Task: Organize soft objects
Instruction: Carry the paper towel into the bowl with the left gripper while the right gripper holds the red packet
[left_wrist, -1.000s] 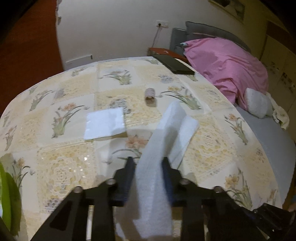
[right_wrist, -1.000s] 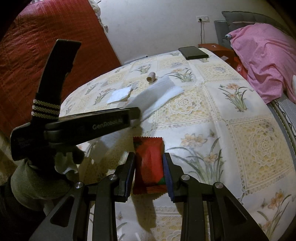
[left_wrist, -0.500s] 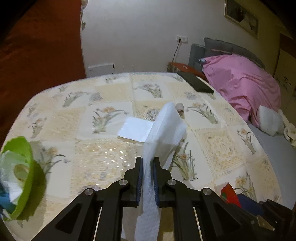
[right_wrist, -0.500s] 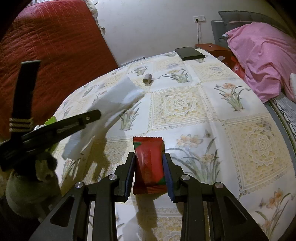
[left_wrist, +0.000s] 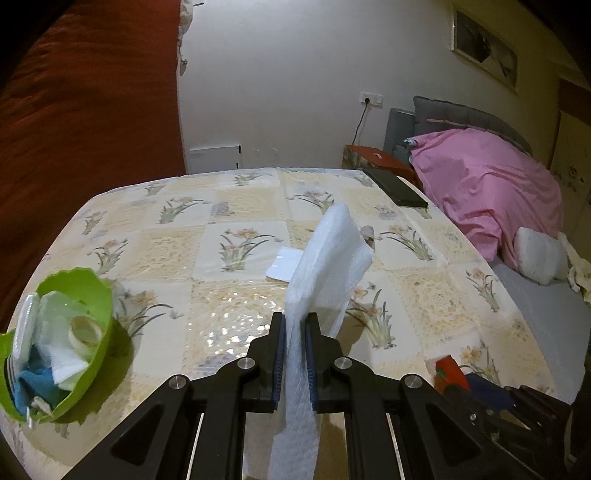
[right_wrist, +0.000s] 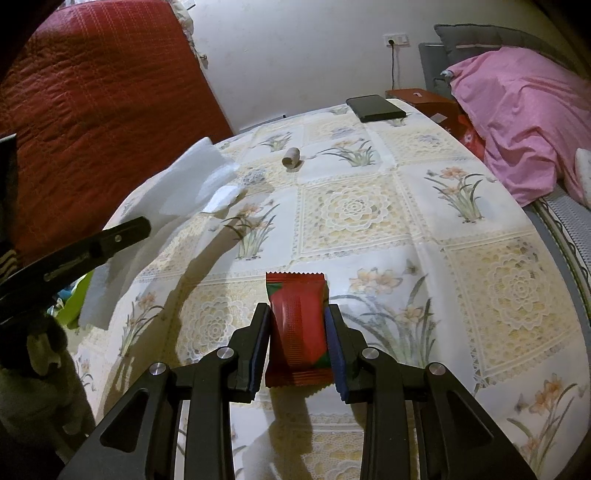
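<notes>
The left gripper (left_wrist: 294, 328) is clamped on a white foam sheet (left_wrist: 325, 266) held above the table (left_wrist: 236, 306); the right gripper (right_wrist: 297, 328) pinches a red snack packet (right_wrist: 297, 325). A green bowl (left_wrist: 92, 291) of soft items sits near left; farther off lies a cardboard roll (right_wrist: 291, 158).

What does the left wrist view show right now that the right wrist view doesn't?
Only the left wrist view shows inside the green bowl, holding soft items and a tape roll, and the left gripper shut on the white cloth. Only the right wrist view shows the right gripper closed on the whole red packet. Both show the cardboard tube, black case and pink bedding.
</notes>
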